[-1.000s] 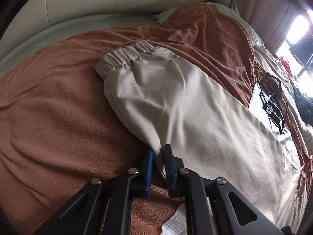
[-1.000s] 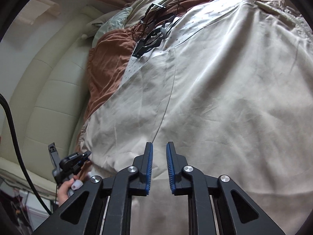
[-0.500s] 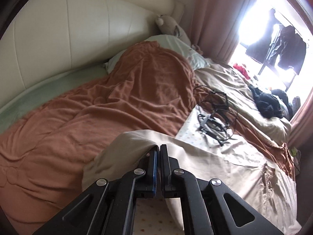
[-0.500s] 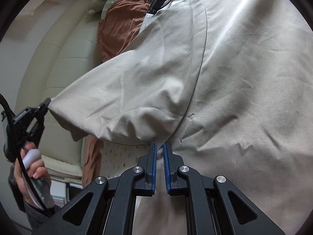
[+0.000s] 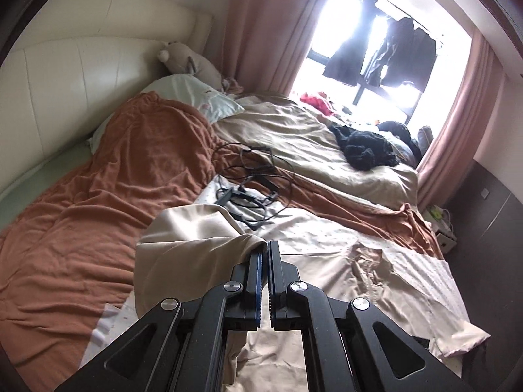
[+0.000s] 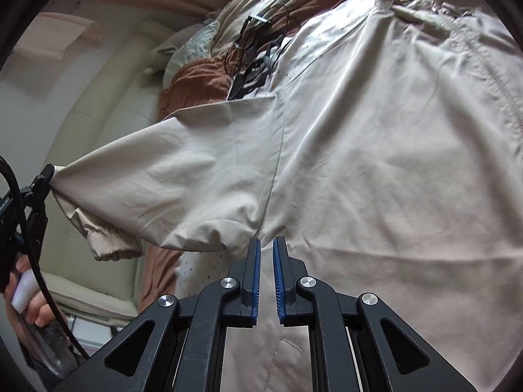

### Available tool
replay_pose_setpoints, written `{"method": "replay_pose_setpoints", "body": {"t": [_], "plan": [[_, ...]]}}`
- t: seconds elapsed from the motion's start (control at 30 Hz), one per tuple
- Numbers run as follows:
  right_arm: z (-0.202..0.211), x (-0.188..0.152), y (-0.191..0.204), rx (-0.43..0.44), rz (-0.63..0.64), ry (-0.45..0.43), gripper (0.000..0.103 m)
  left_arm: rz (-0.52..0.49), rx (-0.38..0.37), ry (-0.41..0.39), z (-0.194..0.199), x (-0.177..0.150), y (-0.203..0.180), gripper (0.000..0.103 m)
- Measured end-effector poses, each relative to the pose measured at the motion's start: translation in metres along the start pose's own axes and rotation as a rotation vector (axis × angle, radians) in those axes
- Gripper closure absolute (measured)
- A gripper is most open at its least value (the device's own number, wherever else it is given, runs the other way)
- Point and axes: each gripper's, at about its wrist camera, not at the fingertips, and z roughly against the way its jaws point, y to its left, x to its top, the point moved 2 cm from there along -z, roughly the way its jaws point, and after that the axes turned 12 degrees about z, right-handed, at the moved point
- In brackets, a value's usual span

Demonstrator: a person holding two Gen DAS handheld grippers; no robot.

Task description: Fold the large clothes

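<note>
A large beige jacket [image 6: 392,163] lies spread on the bed, with its zipper [image 6: 490,75] at the far right. My left gripper [image 5: 264,251] is shut on the jacket's sleeve [image 5: 196,245] and holds it up off the brown blanket. In the right wrist view the left gripper [image 6: 45,176] pulls the sleeve [image 6: 196,170] out taut, and the elastic cuff [image 6: 111,245] hangs below it. My right gripper [image 6: 266,245] is nearly closed, its tips pinching the fabric at the underarm fold where sleeve meets body.
A brown blanket [image 5: 98,212] covers the left of the bed. Black cables and a frame [image 5: 251,189] lie just beyond the jacket. A pillow [image 5: 193,94], a plush toy [image 5: 193,62] and dark clothes [image 5: 366,147] sit farther back. A hand [image 6: 29,300] holds the left gripper.
The left gripper closed on the sleeve and raised it high off the blanket, stretching it out. The right gripper narrowed its jaws at the underarm and kept that fold at its tips.
</note>
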Motion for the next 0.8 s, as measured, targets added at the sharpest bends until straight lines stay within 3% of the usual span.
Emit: {"method": "replay_pose_setpoints", "body": {"t": [0.3,0.57,0.67,0.77,0.8], "plan": [[0.086,-0.016,-0.043,-0.070,-0.074,-0.128,0.092,-0.066,-0.122,0.113,-0.012,-0.048,-0.064,0.101],[0.098,-0.011,-0.070,-0.070,-0.151,-0.153,0.092,-0.123,-0.203,0.237,-0.038,-0.094,-0.104,0.100],[0.101,-0.009,-0.073,-0.076,-0.156,-0.156,0.092,-0.113,-0.184,0.332,-0.061,-0.114,-0.108,0.097],[0.101,-0.007,-0.076,-0.069,-0.168,-0.156,0.089,-0.052,-0.220,0.463,-0.083,-0.138,-0.104,0.066],[0.102,-0.007,-0.077,-0.074,-0.172,-0.160,0.085,-0.023,-0.244,0.489,-0.086,-0.145,-0.102,0.049]]}}
